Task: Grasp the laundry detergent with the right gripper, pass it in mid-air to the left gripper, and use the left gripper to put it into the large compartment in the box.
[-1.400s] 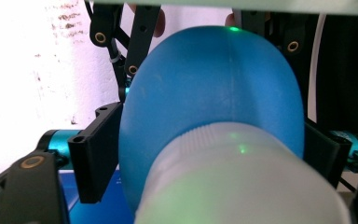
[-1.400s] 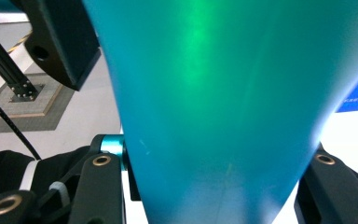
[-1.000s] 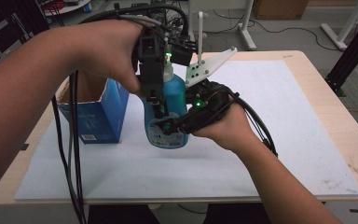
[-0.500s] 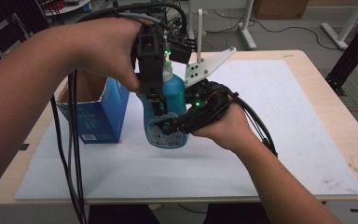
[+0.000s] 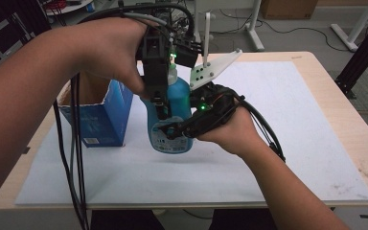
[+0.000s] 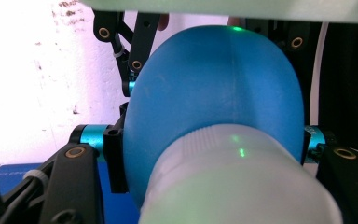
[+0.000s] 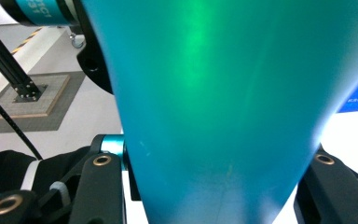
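Observation:
A blue bottle [image 5: 178, 98] with a white cap is held upright just above the white mat [image 5: 292, 120]. My left gripper [image 5: 160, 108] reaches down from above and is shut on the bottle's upper part. In the left gripper view the blue bottle [image 6: 214, 84] and its white cap [image 6: 233, 182] sit between the black jaws. My right gripper [image 5: 177, 130] comes in from the right and is shut across the bottle's lower body over the label. In the right gripper view the blue bottle [image 7: 223, 93] spans the whole gap of the right gripper [image 7: 214, 161].
An open blue carton [image 5: 96, 115] stands on the mat left of the bottle. Black cables [image 5: 74, 158] hang from the left hand past the table's front edge. The wooden table [image 5: 350, 124] borders the mat. Stands and floor clutter lie behind.

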Demonstrator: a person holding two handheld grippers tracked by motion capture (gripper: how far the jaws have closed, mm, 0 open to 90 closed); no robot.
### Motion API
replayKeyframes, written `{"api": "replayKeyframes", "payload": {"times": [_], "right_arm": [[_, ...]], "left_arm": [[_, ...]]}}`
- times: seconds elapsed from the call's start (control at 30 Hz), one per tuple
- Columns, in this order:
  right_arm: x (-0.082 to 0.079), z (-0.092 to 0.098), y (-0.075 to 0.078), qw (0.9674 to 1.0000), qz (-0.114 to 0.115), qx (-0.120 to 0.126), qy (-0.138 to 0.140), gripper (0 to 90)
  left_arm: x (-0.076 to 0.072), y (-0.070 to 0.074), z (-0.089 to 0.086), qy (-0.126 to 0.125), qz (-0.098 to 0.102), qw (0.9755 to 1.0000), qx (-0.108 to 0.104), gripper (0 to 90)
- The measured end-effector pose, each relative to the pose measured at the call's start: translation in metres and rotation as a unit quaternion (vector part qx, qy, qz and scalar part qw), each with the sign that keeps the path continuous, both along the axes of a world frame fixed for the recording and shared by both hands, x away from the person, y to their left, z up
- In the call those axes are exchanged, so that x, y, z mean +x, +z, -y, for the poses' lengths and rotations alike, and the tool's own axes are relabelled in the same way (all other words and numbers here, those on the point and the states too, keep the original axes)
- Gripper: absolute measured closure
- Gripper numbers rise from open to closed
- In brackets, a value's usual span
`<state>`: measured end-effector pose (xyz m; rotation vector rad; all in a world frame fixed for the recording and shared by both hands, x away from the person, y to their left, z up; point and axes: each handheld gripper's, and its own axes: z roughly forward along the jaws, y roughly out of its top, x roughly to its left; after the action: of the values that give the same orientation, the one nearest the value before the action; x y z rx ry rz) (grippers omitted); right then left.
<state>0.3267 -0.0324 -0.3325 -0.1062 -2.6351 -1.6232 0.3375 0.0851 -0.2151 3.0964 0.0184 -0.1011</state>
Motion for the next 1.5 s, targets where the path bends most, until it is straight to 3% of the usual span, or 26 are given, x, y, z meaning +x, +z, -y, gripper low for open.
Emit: {"api": "replayKeyframes", "payload": {"times": [0.33,0.6,0.67,0.73,0.9,1.1,1.13,1.4,1.5], "right_arm": [[-0.002,0.001,0.001,0.9999,0.003,0.007,0.006,44.5],[-0.005,0.019,0.007,0.9998,0.014,0.000,-0.012,22.0],[-0.004,0.025,0.010,0.9998,0.012,-0.007,-0.013,22.0],[-0.004,0.031,0.013,0.9997,0.013,-0.013,-0.016,15.6],[-0.004,0.043,0.026,0.9977,0.034,-0.054,-0.022,12.6],[-0.006,0.055,0.045,0.9952,0.048,-0.083,-0.018,7.6],[-0.007,0.057,0.049,0.9942,0.051,-0.092,-0.023,2.9],[-0.006,0.071,0.070,0.9878,0.066,-0.138,-0.026,2.8],[-0.002,0.073,0.074,0.9828,0.068,-0.170,-0.027,0.7]], "left_arm": [[-0.004,0.004,0.000,0.003,-0.001,1.0000,-0.003,38.4],[-0.005,0.006,-0.002,0.004,-0.001,1.0000,0.003,38.3],[-0.005,0.006,-0.002,0.006,0.000,1.0000,0.005,38.3],[-0.005,0.007,-0.003,0.008,0.000,0.9999,0.008,38.2],[-0.005,0.011,-0.005,0.014,0.000,0.9999,0.009,38.2],[-0.004,0.020,-0.007,0.026,0.003,0.9996,0.005,38.2],[-0.004,0.021,-0.007,0.028,0.003,0.9996,0.005,38.2],[-0.002,0.036,-0.016,0.056,0.005,0.9984,0.005,38.1],[-0.001,0.043,-0.021,0.073,0.005,0.9973,0.003,38.1]]}}
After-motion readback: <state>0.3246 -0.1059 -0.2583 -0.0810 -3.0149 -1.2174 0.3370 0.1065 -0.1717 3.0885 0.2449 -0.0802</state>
